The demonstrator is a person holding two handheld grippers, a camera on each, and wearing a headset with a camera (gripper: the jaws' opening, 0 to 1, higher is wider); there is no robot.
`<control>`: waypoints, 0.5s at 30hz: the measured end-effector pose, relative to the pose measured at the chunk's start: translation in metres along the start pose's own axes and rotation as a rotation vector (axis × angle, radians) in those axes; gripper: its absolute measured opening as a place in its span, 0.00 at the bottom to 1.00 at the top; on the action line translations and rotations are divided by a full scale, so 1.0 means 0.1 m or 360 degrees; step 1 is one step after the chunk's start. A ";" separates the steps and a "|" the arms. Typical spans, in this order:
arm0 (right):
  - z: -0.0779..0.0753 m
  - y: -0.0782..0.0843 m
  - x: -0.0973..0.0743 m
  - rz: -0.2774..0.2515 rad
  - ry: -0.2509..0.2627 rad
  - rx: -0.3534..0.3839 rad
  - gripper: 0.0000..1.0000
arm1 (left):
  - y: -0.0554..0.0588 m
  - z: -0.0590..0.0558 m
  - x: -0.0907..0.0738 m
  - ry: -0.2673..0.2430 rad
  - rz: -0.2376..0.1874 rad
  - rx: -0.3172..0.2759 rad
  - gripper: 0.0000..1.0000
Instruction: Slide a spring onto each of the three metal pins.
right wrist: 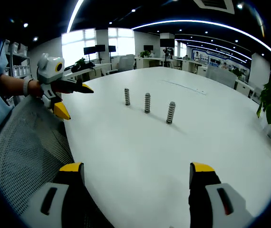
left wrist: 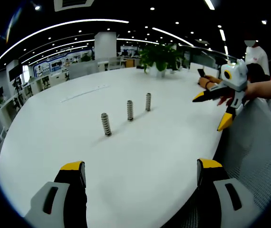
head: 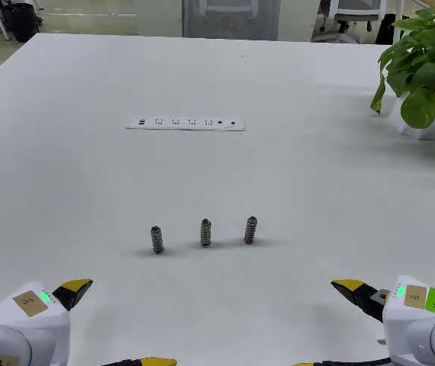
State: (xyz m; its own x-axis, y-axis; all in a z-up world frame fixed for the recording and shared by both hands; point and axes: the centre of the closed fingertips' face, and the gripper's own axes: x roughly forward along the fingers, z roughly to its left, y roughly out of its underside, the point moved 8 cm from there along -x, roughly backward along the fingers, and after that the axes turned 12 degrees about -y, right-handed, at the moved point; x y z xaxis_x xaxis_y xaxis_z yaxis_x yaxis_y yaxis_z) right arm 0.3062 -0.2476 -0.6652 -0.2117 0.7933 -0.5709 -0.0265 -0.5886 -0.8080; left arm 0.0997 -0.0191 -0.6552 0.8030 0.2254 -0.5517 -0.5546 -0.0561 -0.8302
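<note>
Both tools sit low at the near edge of the surface point(head: 65, 175). The left tool point(head: 118, 324) and the right tool point(head: 324, 325) each have their yellow-tipped jaws spread wide with nothing between them. Ahead of them, roughly between the two and well clear of both, three springs stand upright in a short row. The left spring point(head: 157, 239), middle spring point(head: 206, 232) and right spring point(head: 250, 230) are near each other but not touching. Can't really make out the pins under the coils. Further out past the springs, a white power strip point(head: 185, 123) lies flat. A potted plant point(head: 423, 65) sits far out ahead of the right tool, off to its right.
</note>
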 end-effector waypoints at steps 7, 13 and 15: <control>0.00 0.00 0.01 0.0003 -0.0008 0.0005 0.92 | 0.01 0.00 0.01 -0.0001 0.0002 -0.0002 0.99; 0.01 0.00 0.01 0.0008 -0.0011 0.0005 0.92 | 0.01 0.01 0.01 -0.0006 -0.0003 -0.0012 0.99; 0.02 0.00 0.01 0.0012 -0.0011 0.0003 0.92 | 0.01 0.01 0.01 -0.0007 -0.0003 -0.0009 0.99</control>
State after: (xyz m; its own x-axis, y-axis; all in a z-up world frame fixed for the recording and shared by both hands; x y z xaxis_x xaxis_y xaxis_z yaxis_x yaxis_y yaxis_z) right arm 0.3044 -0.2473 -0.6654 -0.2188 0.7875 -0.5762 -0.0269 -0.5951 -0.8032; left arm 0.0994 -0.0181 -0.6562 0.8030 0.2297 -0.5500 -0.5520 -0.0614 -0.8316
